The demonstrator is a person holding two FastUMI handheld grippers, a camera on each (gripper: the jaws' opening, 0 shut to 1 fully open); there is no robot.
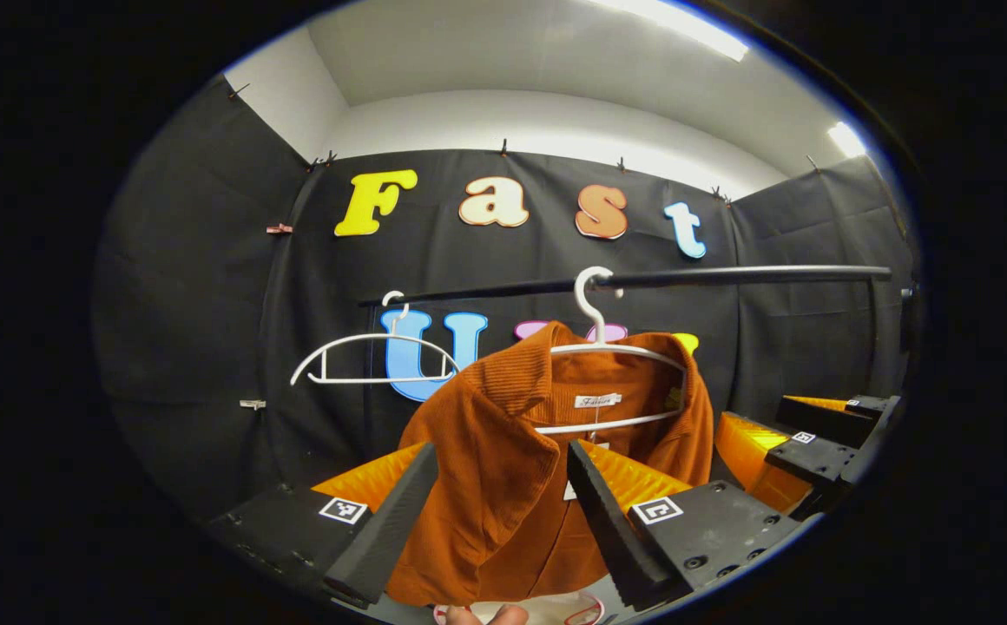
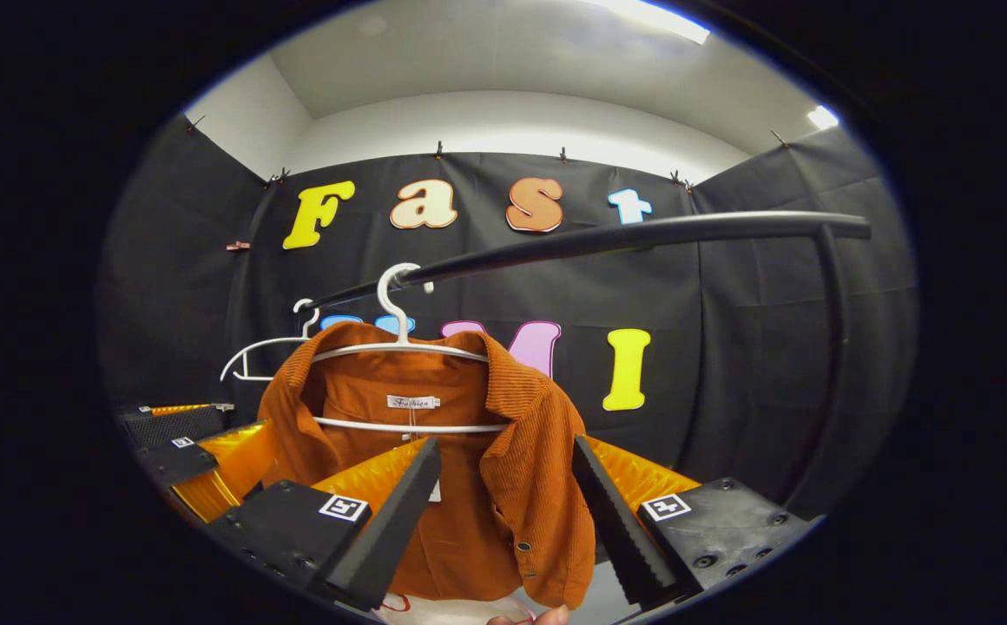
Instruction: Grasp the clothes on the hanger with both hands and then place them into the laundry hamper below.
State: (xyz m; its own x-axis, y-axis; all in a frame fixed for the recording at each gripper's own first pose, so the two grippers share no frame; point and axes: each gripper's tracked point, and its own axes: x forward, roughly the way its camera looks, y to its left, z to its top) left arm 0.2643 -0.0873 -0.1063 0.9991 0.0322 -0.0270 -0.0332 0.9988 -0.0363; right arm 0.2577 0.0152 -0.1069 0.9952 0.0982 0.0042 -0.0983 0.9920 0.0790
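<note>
In the left gripper view we see our left gripper [image 1: 493,512] with its fingers spread wide, released, with the shirt [image 1: 503,469] hanging between and beyond them; we cannot tell whether either finger touches the cloth. The shirt is a rust-orange corduroy piece with a collar, draped on a white hanger [image 1: 609,365] whose hook sits over a dark rail [image 1: 729,276]. The near shoulder of the shirt has slid low on the hanger, so the collar folds over at an angle. A second hanger [image 1: 373,356], bare and white, hangs farther along the rail. Off to the right edge of this view the other gripper [image 1: 816,434] shows.

In the right gripper view our right gripper [image 2: 503,512] also has its fingers apart, released, framing the buttoned front edge of the shirt [image 2: 434,434]. The hanger [image 2: 399,347] holds it by the collar under the rail [image 2: 608,241], which bends down into an upright post at the far right. The bare hanger [image 2: 265,347] hangs behind it. The left gripper [image 2: 191,451] shows at the left edge, just beside the shirt's shoulder. Something pale with red marks [image 2: 447,609] lies below the shirt's hem.
</note>
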